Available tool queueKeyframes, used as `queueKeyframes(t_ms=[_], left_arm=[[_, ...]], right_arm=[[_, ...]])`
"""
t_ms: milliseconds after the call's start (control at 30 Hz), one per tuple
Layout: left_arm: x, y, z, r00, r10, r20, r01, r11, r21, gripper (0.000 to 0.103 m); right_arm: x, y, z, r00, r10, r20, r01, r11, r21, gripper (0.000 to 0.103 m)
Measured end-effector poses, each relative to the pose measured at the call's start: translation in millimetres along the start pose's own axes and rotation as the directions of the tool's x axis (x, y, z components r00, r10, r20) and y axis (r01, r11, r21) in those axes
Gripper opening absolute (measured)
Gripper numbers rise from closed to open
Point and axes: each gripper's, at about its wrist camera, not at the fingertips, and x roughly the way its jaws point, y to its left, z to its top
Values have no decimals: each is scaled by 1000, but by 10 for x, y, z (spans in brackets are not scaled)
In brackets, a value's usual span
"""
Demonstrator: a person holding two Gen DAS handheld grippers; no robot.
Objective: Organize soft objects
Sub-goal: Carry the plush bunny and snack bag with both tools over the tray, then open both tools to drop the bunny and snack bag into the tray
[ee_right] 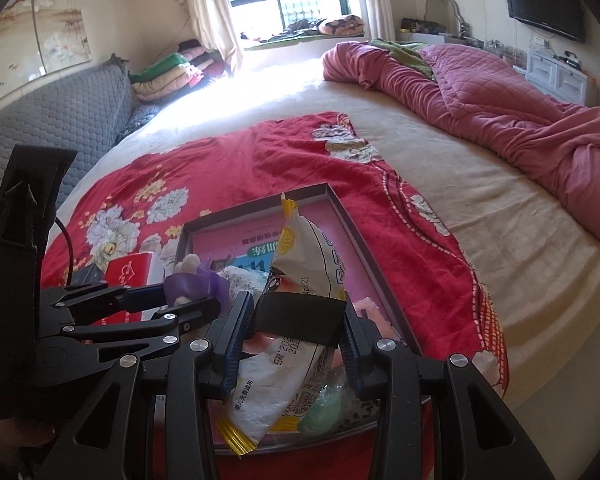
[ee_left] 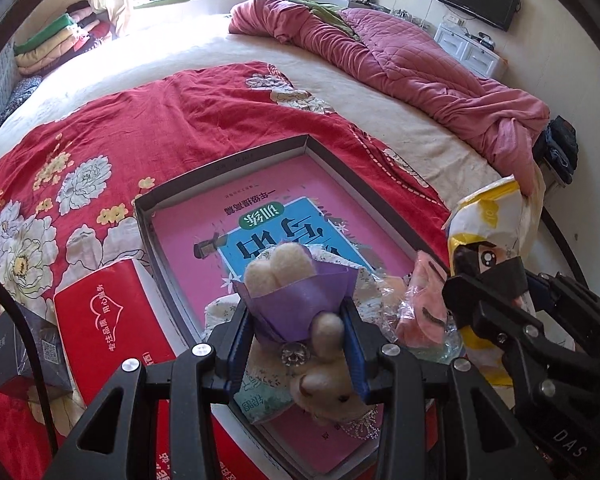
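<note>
Beside red tissue box (ee_left: 112,328), tray (ee_left: 220,168) w/ pink book (ee_left: 332,196), bunny toy (ee_left: 300,312), wipes pack (ee_right: 300,280)

We see the tray (ee_left: 168,196) on the bedspread (ee_left: 100,128) on the bed (ee_left: 380,92), a book (ee_left: 300,192) in it, tissue box (ee_left: 108,320) left of it, quilt (ee_left: 400,60) behind.

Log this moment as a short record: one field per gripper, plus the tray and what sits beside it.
left gripper: shut on plush rabbit in purple wrap, over the tray
right gripper: shut on white snack packet, over the tray
tray: dark, shallow, on the red floral cloth; pink book lies inside
beside tray: red tissue pack, left side
bed: pink quilt bunched at far side
</note>
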Motion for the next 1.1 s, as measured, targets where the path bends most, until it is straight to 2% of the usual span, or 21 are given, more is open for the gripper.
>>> queueKeyframes(t_ms=[200, 267, 667, 1100], left_arm=[[59, 91, 54, 1000, 1, 1, -1, 1000, -18, 42], [106, 126, 58, 1000, 22, -16, -22, 999, -25, 42], [161, 188, 67, 1000, 0, -18, 0, 999, -32, 42], [173, 195, 53, 1000, -5, -12, 4, 999, -39, 43]], right_arm=[[241, -5, -24, 998, 17, -61, -17, 1000, -4, 42], [294, -4, -28, 997, 20, -69, -21, 1000, -3, 42], [595, 11, -71, 993, 17, -113, -18, 1000, -14, 42], [491, -50, -77, 993, 65, -98, -61, 997, 48, 45]])
